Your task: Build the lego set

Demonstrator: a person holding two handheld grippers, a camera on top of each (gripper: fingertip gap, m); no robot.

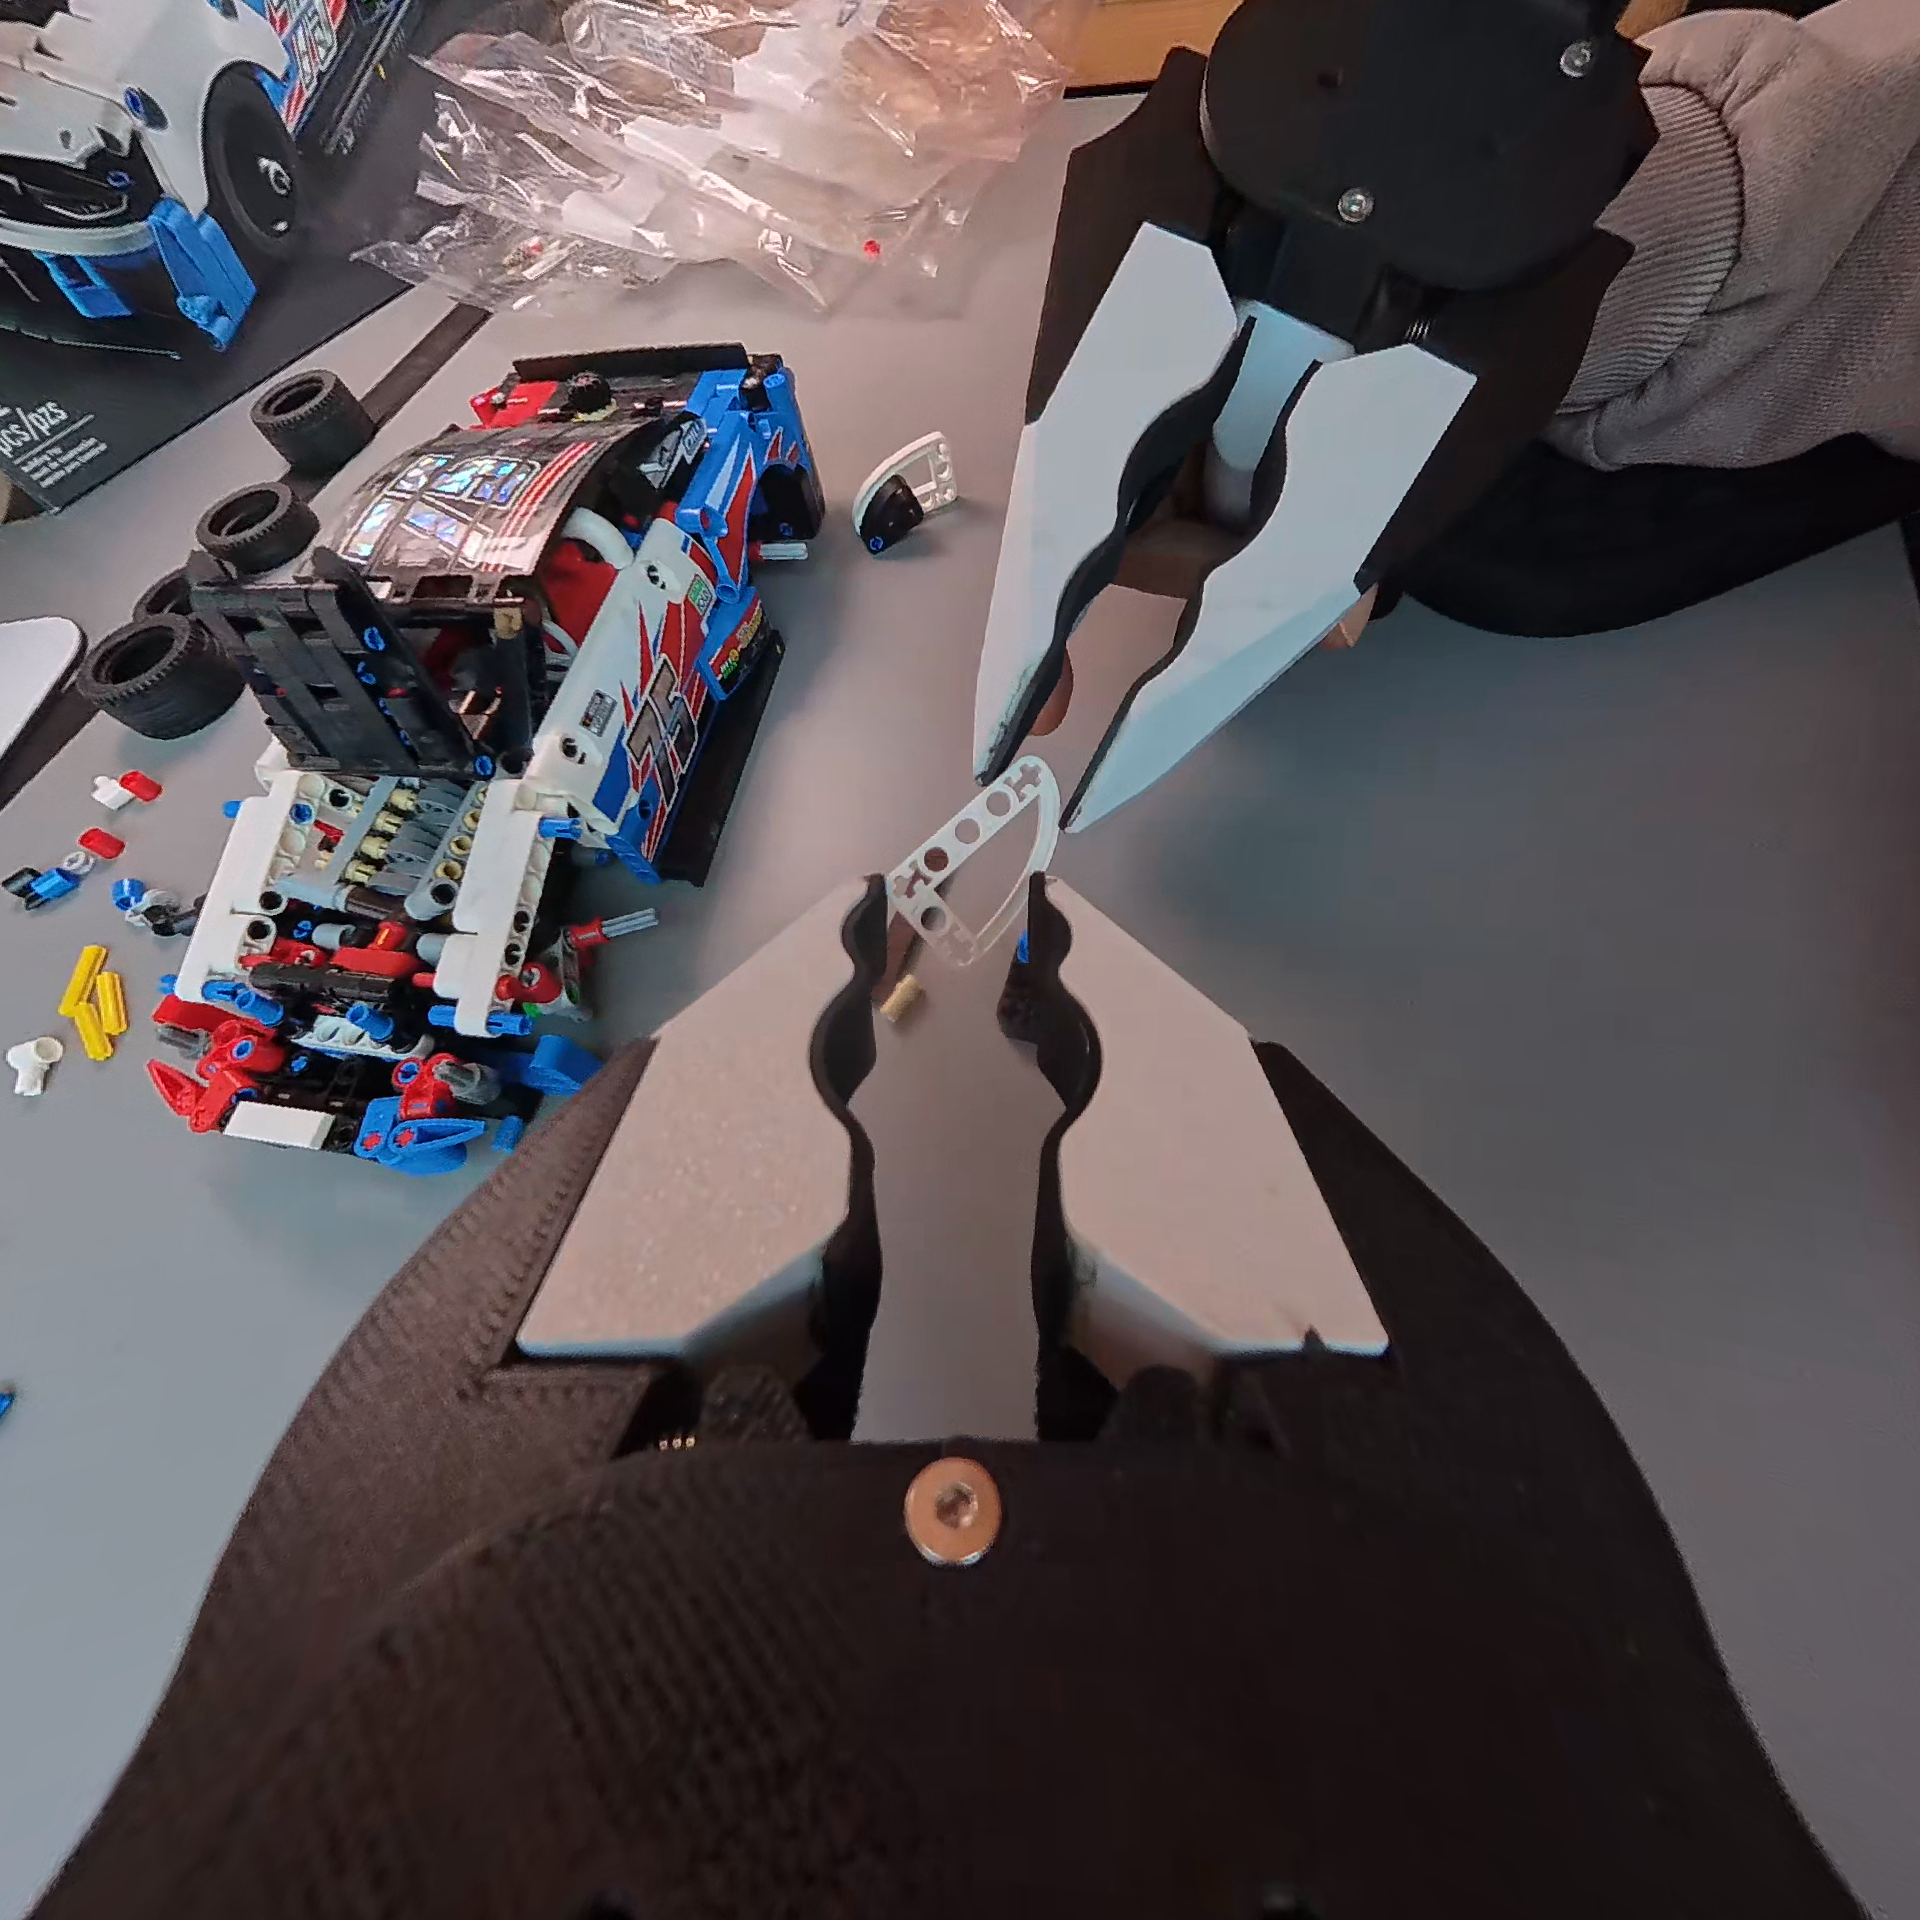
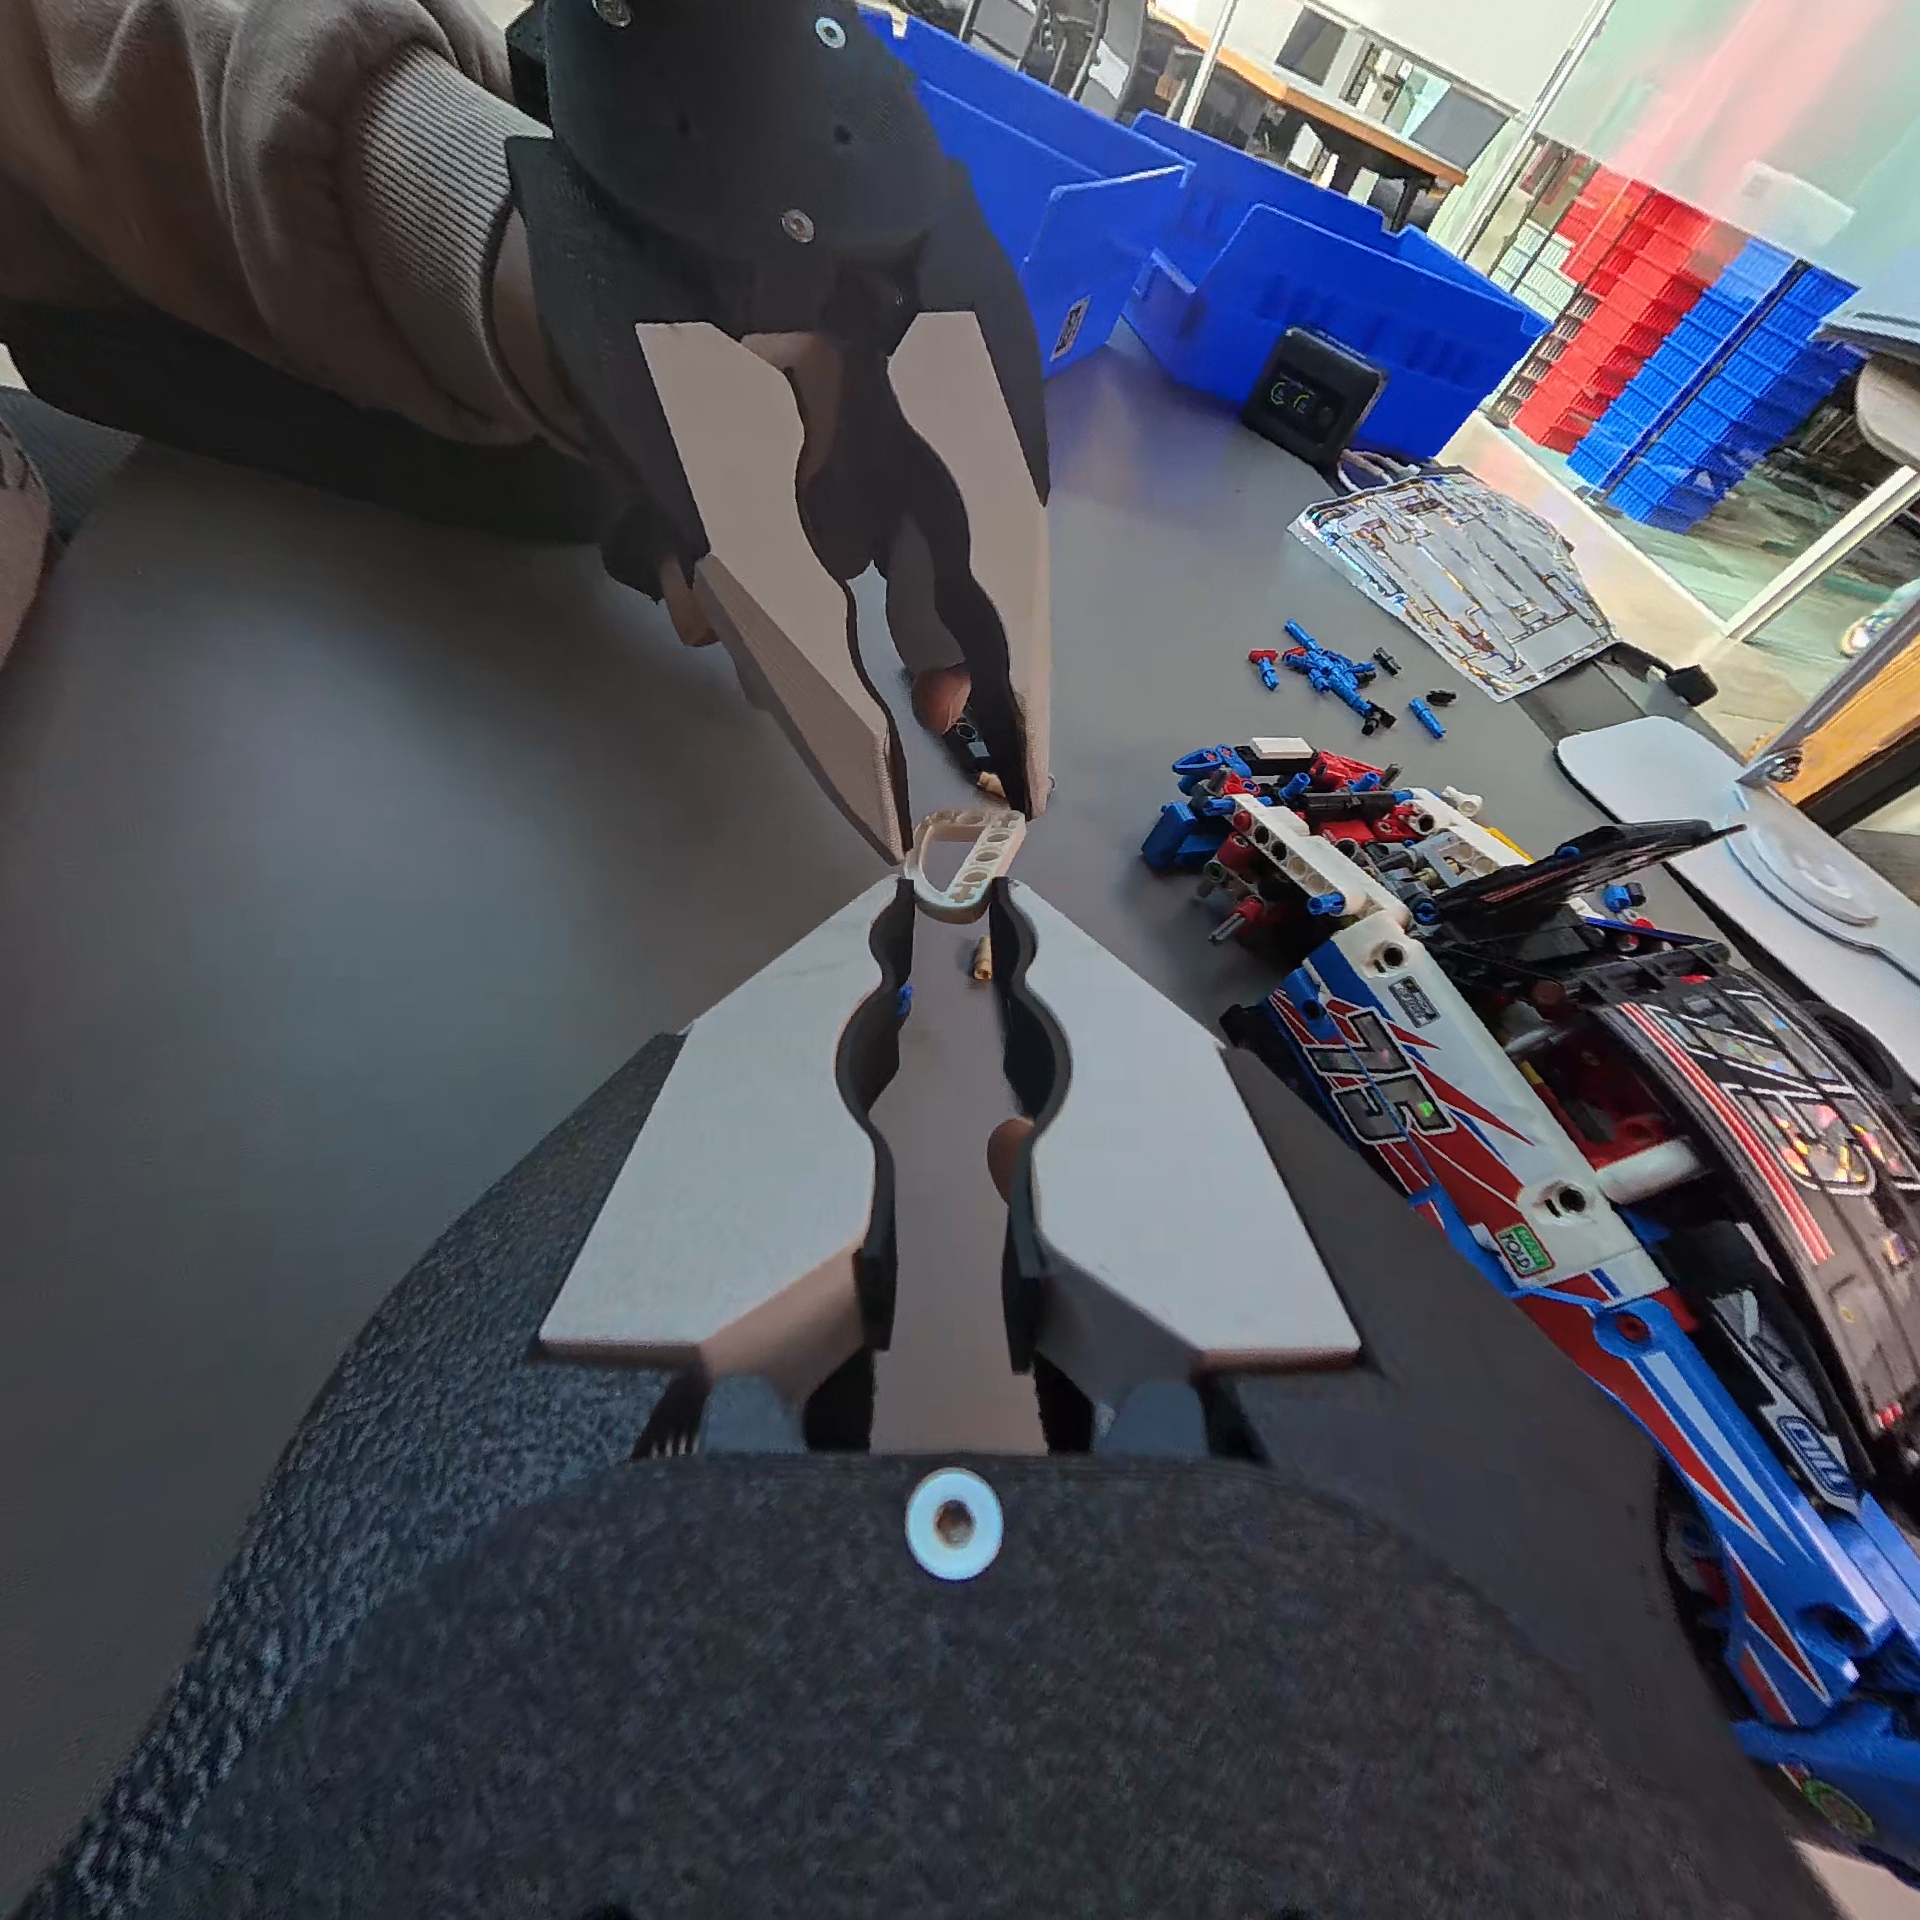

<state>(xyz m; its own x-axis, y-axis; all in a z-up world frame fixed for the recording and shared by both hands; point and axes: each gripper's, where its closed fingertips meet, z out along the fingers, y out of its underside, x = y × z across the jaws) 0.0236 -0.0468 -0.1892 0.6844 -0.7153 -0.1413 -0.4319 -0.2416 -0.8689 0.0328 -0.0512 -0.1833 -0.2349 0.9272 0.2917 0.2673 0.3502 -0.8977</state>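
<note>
A small white curved Lego panel with holes [image 1: 940, 868] hangs above the grey table [image 1: 1455, 1039] between both grippers. My left gripper [image 1: 954, 883] is shut on its lower end. My right gripper [image 1: 1029, 800] comes in from the upper right and pinches the top end. In the right wrist view the panel [image 2: 961, 831] sits between my right gripper [image 2: 954, 885] and the left gripper [image 2: 966, 831] opposite. The partly built blue, white and red race car [image 1: 520, 727] lies to the left, also in the right wrist view [image 2: 1558, 1091]. A tan pin [image 1: 902, 1003] lies below the panel.
Several black tyres [image 1: 312, 416] and loose small parts [image 1: 94, 997] lie left of the car. Another white panel with a black part [image 1: 904, 488], plastic bags [image 1: 727, 135] and the set's box [image 1: 125, 208] sit behind. Blue bins [image 2: 1299, 239], a sticker sheet [image 2: 1455, 571] and blue pins [image 2: 1330, 670] are farther off. The grippers are tip to tip, or close to it.
</note>
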